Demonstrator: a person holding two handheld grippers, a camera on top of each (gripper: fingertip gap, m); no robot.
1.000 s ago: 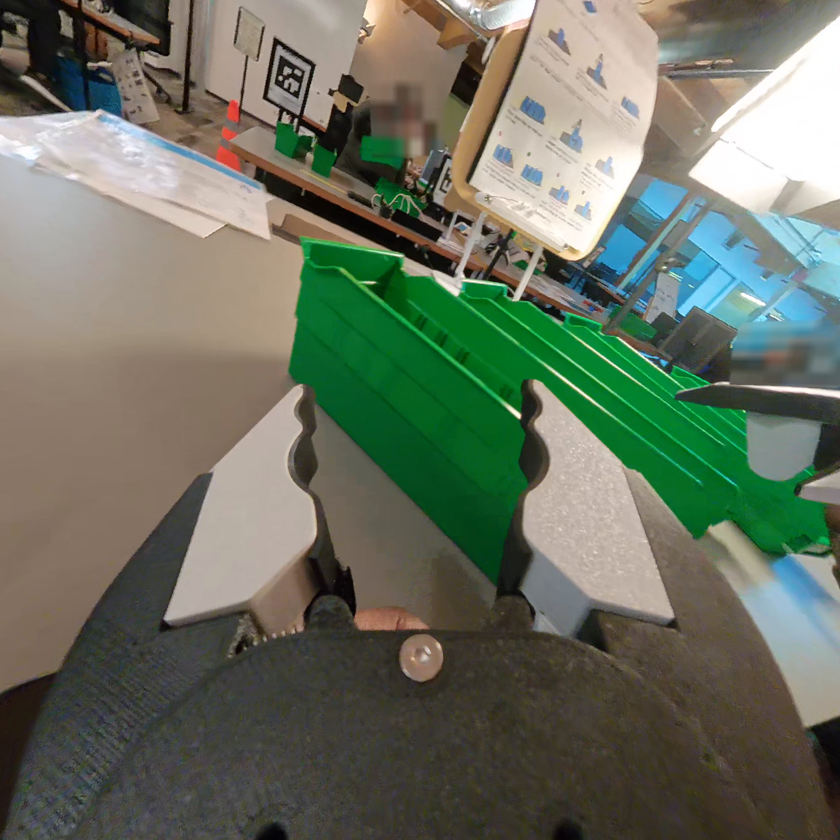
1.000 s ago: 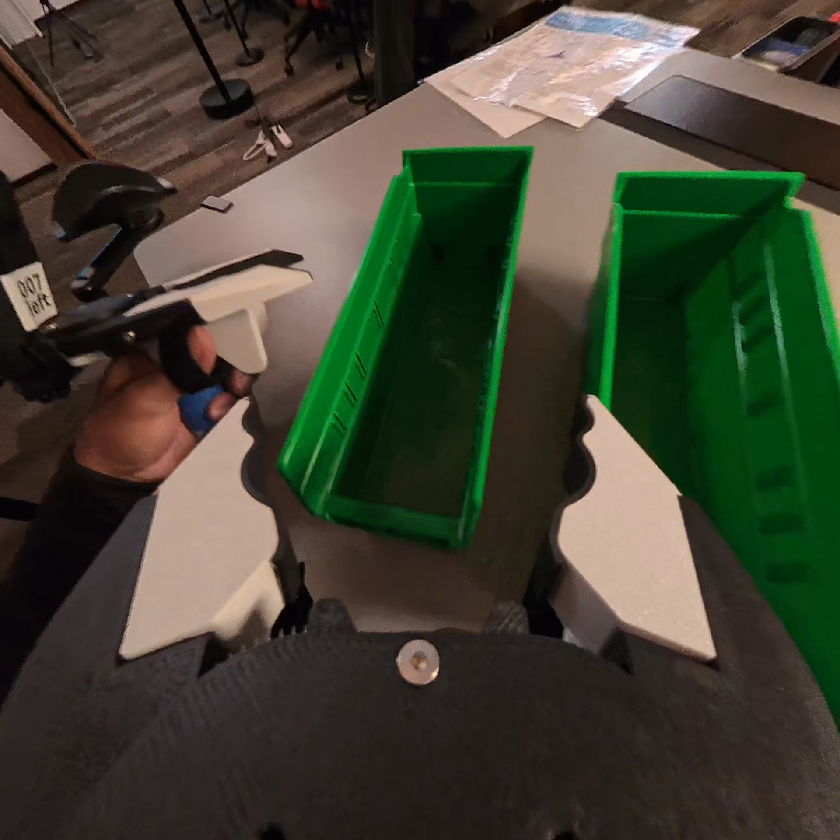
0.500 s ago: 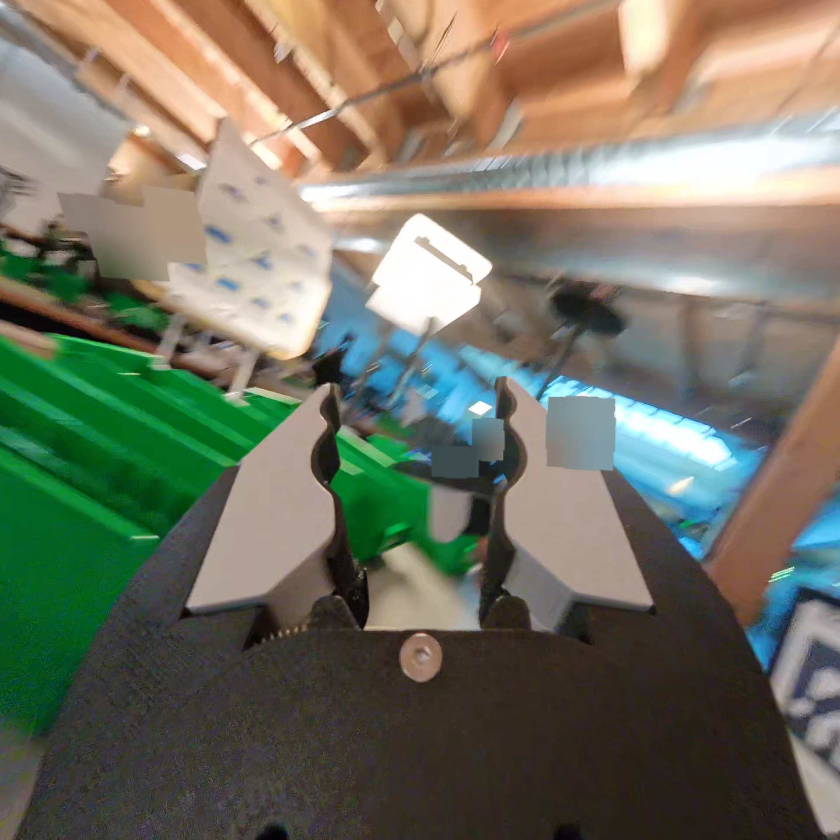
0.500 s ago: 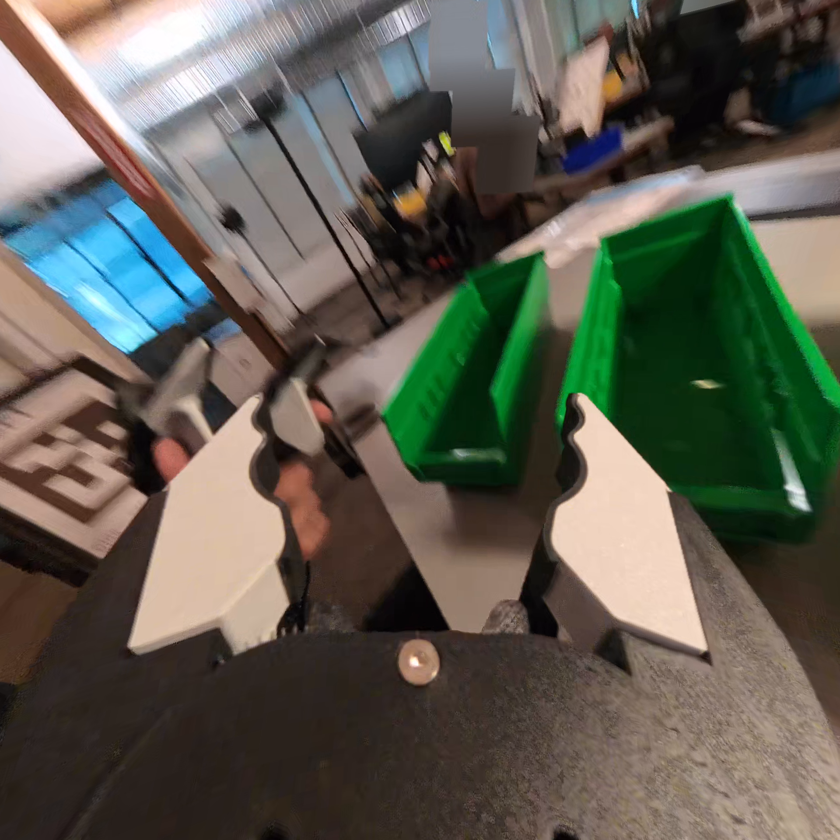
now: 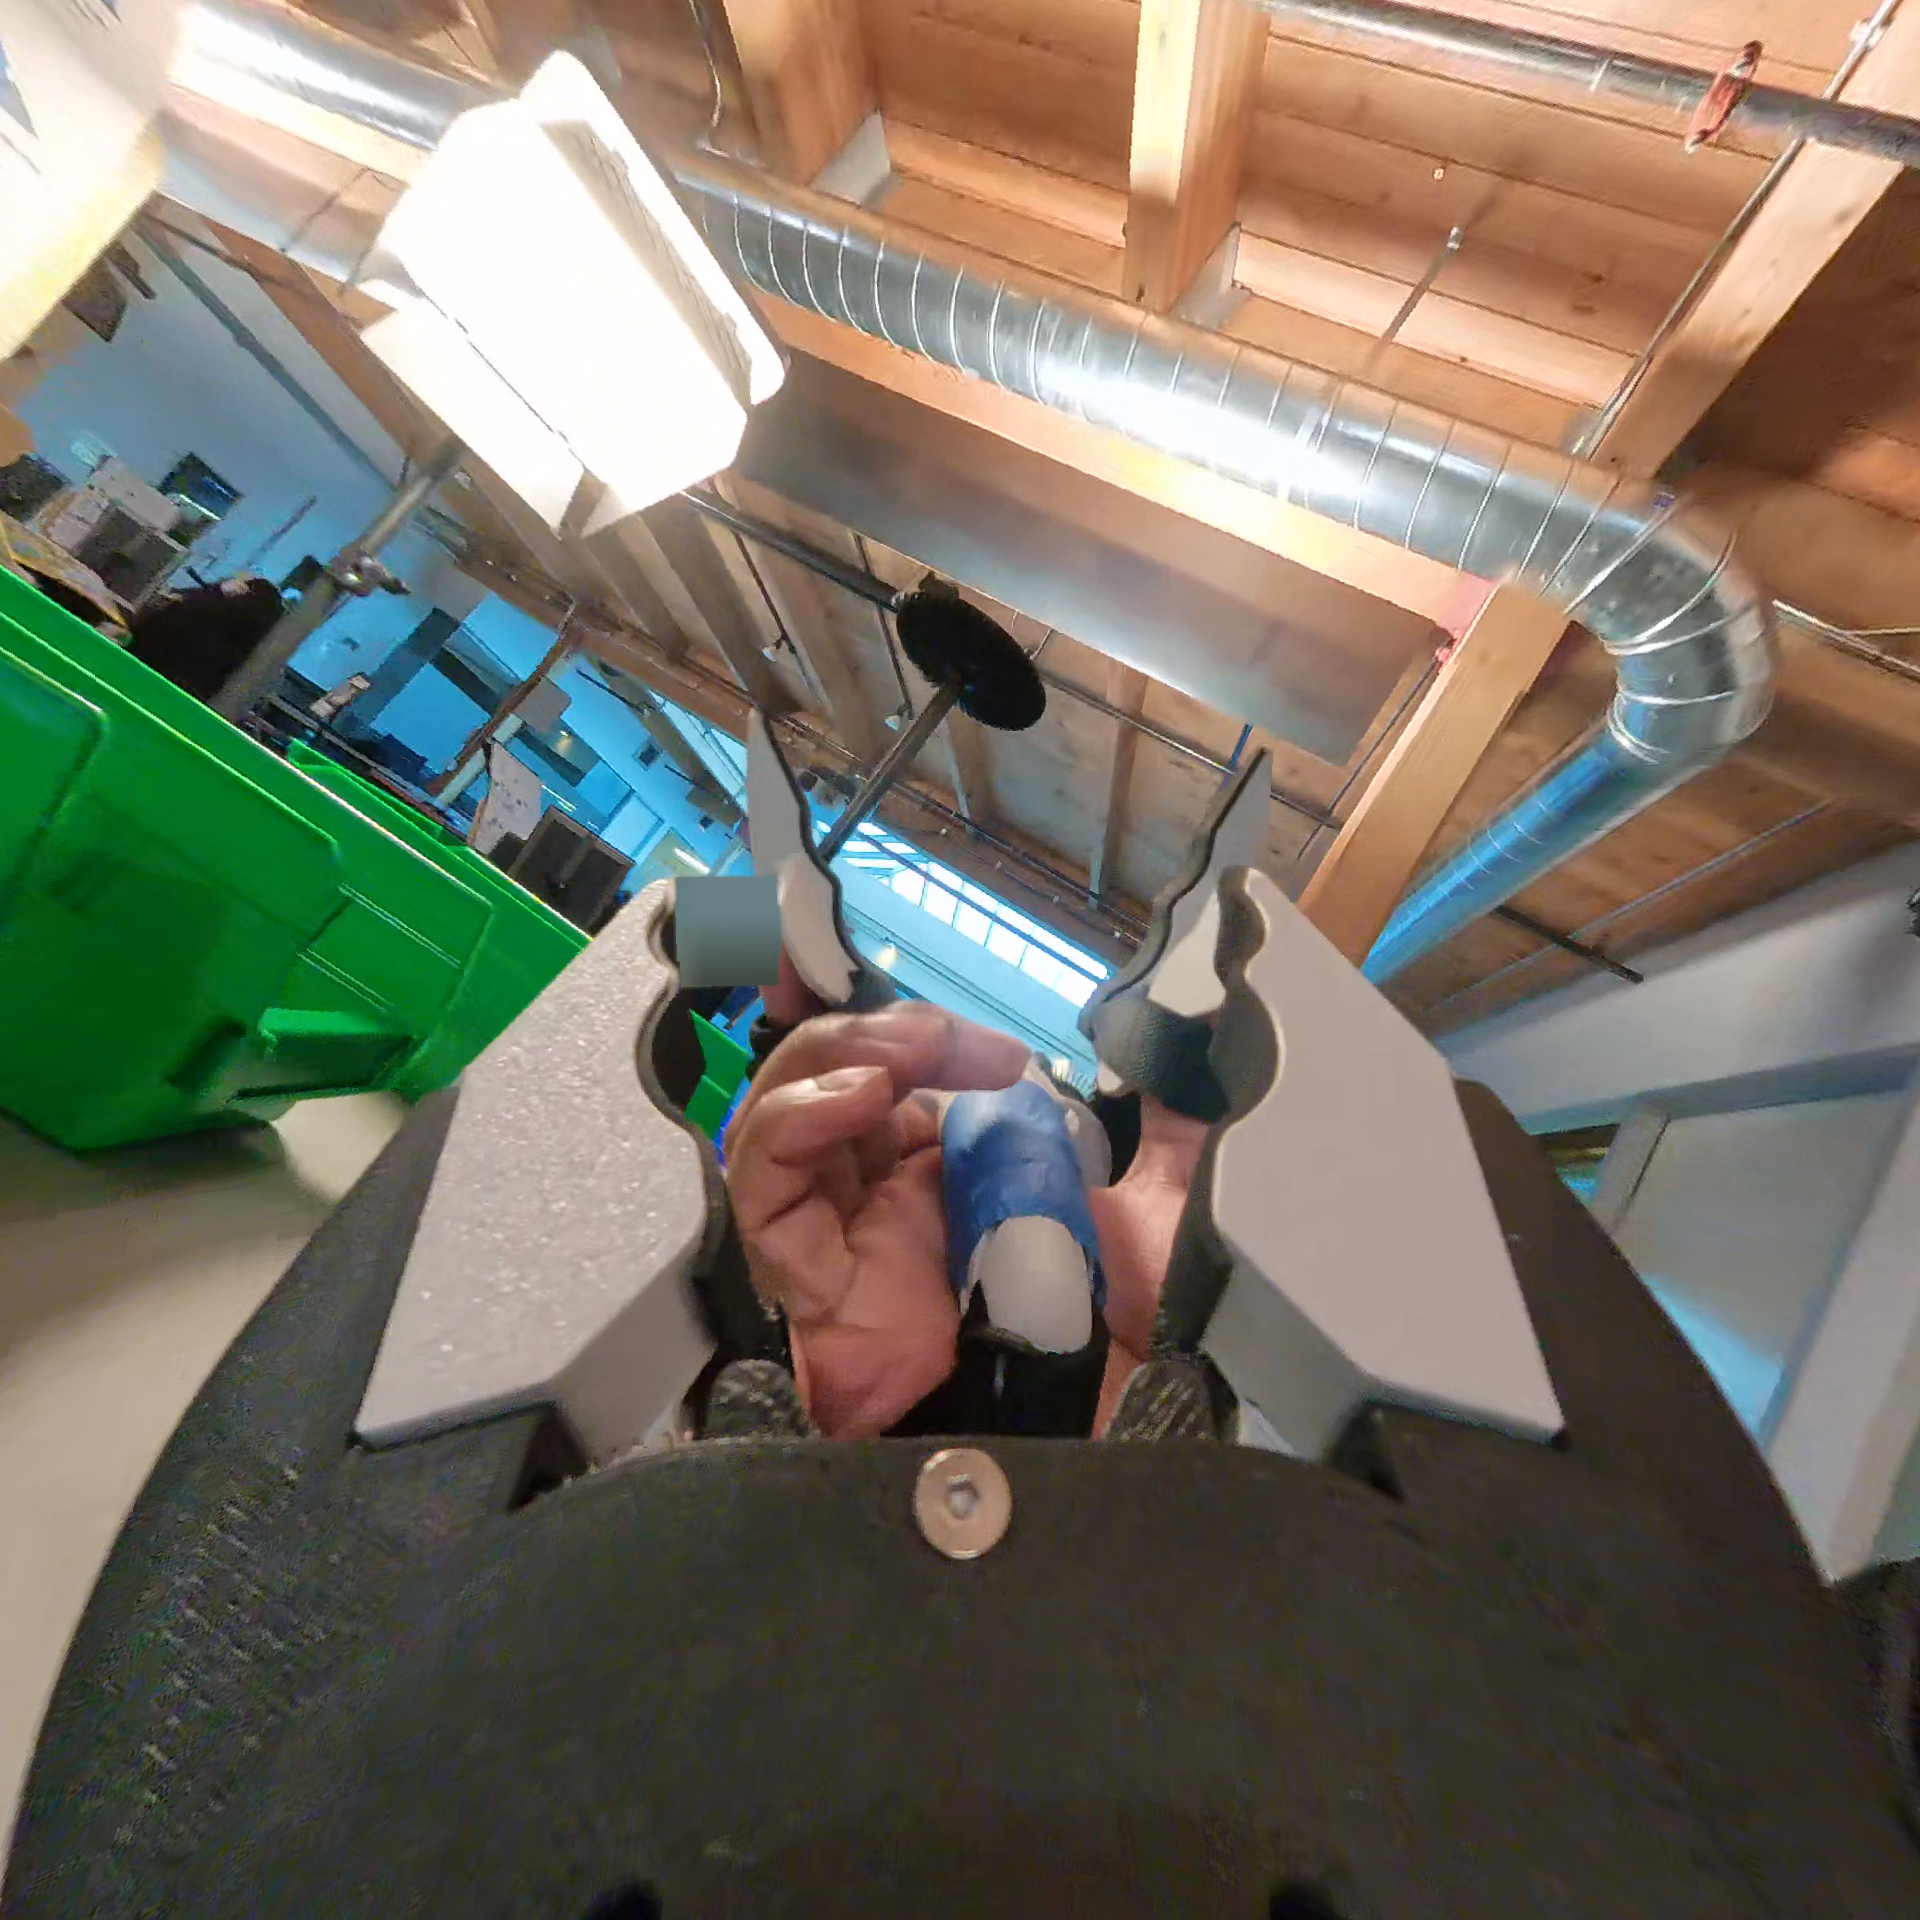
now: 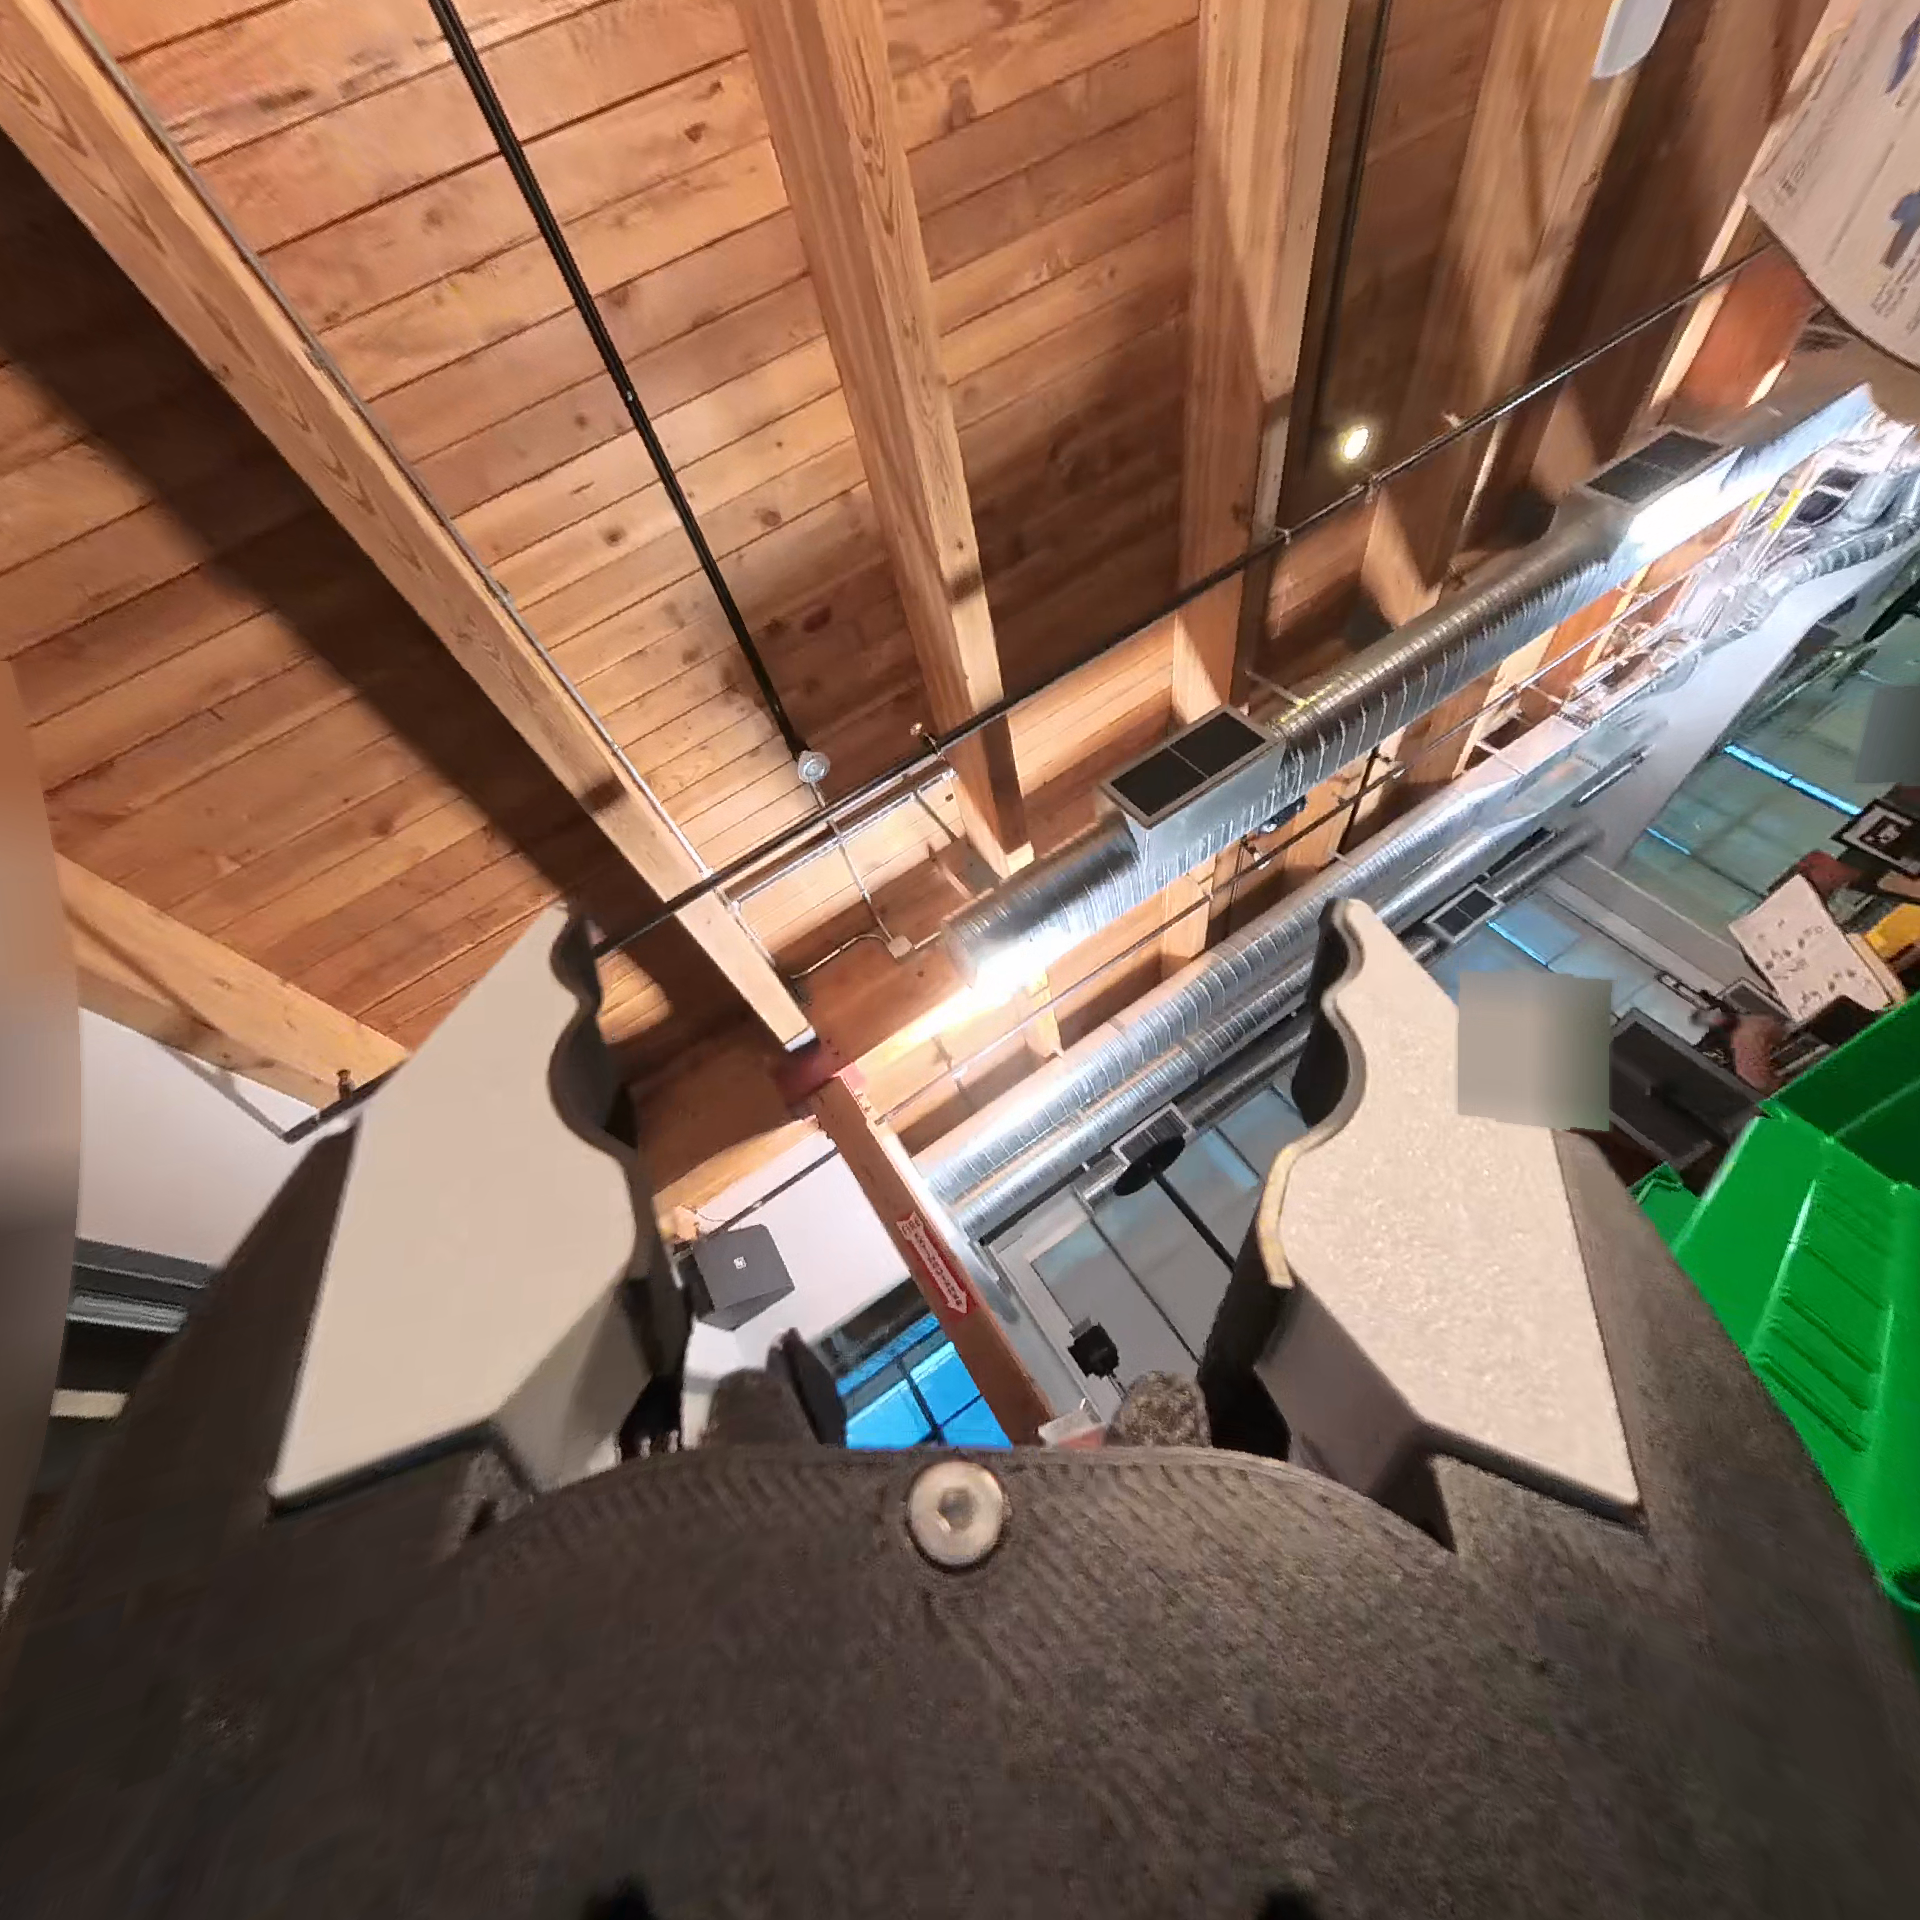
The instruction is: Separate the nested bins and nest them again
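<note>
Green bins seen at far left of left wrist view, resting on pale worktop, several rims and walls overlapping; whether nested or merely side by side cannot be told from this angle. Same green bins caught at right edge of right wrist view, stepped side wall showing. Both cameras tilted steeply upward: timber joists and plank ceiling, spiral metal ducting and lit lamp panel filling most of each view. Left gripper spread wide, grey fingers parted, nothing pressed between pads; well clear of bins and worktop. Beyond it, between those fingers, right gripper seen from below and pointing upward, its own tips likewise parted on air, gripped by a hand around a blue-wrapped handle. Right gripper confirmed spread in its own view, grey fingers far apart with only ceiling and ducting between them, no contact with any object. Black disc on a pole noted behind right gripper. Grey mosaic patches present in both views.
</note>
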